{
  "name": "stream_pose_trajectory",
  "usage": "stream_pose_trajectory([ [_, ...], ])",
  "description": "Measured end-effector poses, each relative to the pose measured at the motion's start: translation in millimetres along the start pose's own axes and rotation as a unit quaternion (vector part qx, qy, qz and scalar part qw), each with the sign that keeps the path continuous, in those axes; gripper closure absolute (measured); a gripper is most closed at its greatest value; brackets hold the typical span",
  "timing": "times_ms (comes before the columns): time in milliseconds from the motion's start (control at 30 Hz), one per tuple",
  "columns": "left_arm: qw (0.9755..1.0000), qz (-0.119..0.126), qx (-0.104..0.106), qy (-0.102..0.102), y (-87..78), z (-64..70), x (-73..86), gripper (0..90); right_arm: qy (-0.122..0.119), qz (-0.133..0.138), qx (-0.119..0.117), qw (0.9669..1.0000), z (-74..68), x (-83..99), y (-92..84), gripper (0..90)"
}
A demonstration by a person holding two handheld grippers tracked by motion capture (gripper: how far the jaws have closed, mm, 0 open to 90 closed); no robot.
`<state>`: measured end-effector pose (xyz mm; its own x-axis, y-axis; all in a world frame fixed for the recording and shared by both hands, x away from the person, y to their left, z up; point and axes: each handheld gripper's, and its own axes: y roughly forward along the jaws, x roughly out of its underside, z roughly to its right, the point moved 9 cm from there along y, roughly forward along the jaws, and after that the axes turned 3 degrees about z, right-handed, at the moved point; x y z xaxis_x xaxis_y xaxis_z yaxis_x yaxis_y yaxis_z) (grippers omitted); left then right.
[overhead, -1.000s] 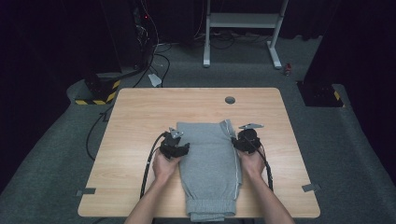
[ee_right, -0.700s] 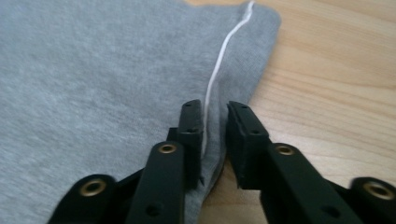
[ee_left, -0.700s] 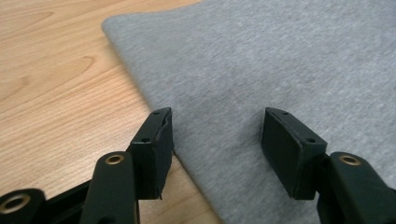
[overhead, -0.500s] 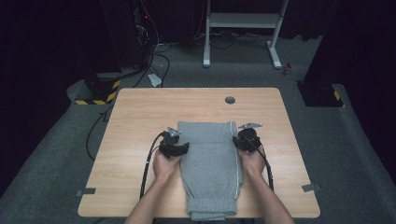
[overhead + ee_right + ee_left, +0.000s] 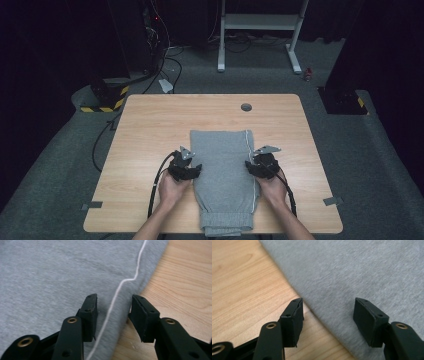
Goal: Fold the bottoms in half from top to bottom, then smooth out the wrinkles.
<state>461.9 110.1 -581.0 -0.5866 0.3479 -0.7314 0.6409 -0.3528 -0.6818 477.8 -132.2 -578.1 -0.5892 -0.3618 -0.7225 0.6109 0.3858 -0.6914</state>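
Left hand-held gripper (image 5: 192,171) and right hand-held gripper (image 5: 248,166) low, jaws apart, right's just widened.

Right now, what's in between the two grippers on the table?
The folded grey sweatpants lie flat between the left gripper and the right gripper, each open at one side edge, as the high view shows.

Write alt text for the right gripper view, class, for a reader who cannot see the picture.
The right gripper stands with its two black jaws open astride the edge of grey folded trousers lying on a light wooden table. A thin white cord runs along the cloth and passes between the jaws, and nothing is gripped.
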Motion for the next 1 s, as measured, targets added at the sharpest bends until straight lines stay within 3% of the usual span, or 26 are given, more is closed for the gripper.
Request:
stream_pose_trajectory([
  [67, 1.0, 0.0, -0.003, 0.003, 0.6, -2.2, -0.6, 39.7, 0.005, 0.001, -0.002, 1.0, 4.4, 0.5, 0.9, 53.2],
  [200, 0.9998, 0.008, 0.0, -0.02, 5.6, -6.4, -3.2, 39.6, 0.015, 0.002, -0.004, 0.9999, 12.3, -1.0, 4.4, 50.3],
  [300, 0.9998, -0.003, 0.002, -0.021, 8.3, -7.4, -6.6, 39.1, 0.02, -0.002, -0.005, 0.9998, 14.4, -3.3, 6.5, 48.1],
  [400, 0.9991, -0.001, 0.006, -0.042, 10.5, -9.3, -11.6, 38.6, 0.024, 0.002, -0.01, 0.9997, 15.2, -5.8, 5.2, 47.6],
  [533, 0.9977, 0.011, 0.009, -0.066, 14.5, -15.6, -13.9, 39.3, 0.05, 0.032, -0.005, 0.9982, 19.0, -14.2, -1.2, 46.1],
  [600, 0.9965, 0.005, 0.015, -0.082, 16.8, -18.8, -17.0, 38.8, 0.059, 0.032, -0.002, 0.9977, 21.2, -16.7, -0.4, 44.7],
  [800, 0.9965, -0.019, 0.004, -0.082, 25.1, -24.5, -26.3, 34.8, 0.11, 0.028, 0.005, 0.9936, 28.3, -19.1, 9.8, 42.1],
  [933, 0.9952, -0.011, 0.001, -0.097, 27.9, -27.6, -28.1, 34.8, 0.112, 0.017, 0.012, 0.9935, 30.6, -17.2, 14.9, 40.4],
  [1000, 0.9955, -0.009, -0.006, -0.095, 29.0, -28.9, -28.5, 34.4, 0.114, 0.01, 0.012, 0.9933, 31.3, -17.6, 18.3, 39.4],
])
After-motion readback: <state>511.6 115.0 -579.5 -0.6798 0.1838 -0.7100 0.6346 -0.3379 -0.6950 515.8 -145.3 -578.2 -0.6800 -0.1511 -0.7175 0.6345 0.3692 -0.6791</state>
